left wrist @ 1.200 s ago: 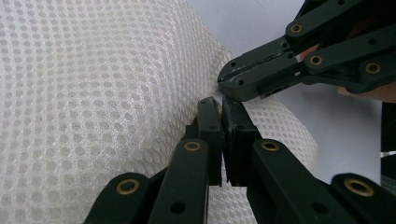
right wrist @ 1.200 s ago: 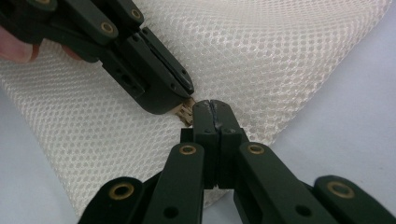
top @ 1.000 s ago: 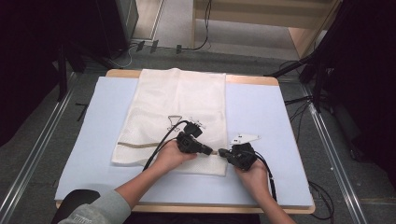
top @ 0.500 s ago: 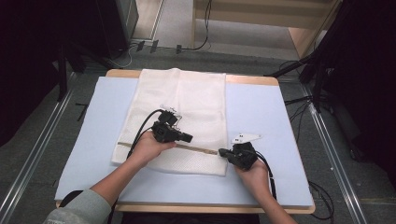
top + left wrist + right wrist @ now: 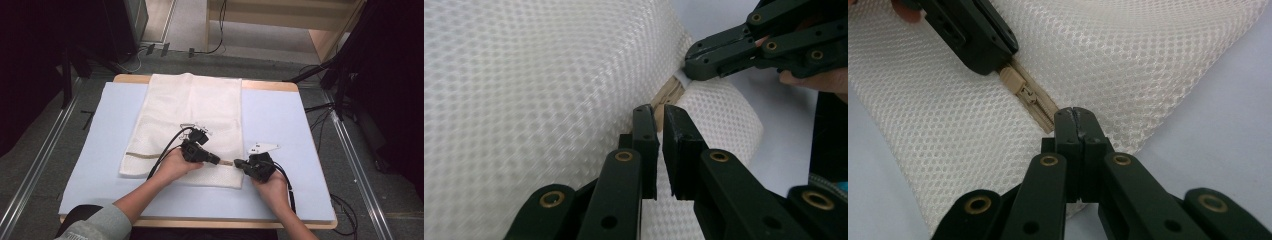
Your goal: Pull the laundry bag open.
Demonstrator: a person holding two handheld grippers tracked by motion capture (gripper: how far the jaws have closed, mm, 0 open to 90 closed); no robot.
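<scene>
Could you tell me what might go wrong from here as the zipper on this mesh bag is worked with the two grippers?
1. The left gripper has jaws just opened a crack around the zipper pull; it may lose the pull.
2. The right gripper pinches only the very end of the zipper at the mesh bag's edge; a tug could slip it free.
3. The loose mesh bulges beside the slider and might snag in the teeth.

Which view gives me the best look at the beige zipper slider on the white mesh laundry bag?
The right gripper view: the beige zipper slider lies close and sharp on its tape across the white mesh laundry bag. The left gripper view shows a beige scrap behind its own fingers. In the high view it is too small to tell.
</scene>
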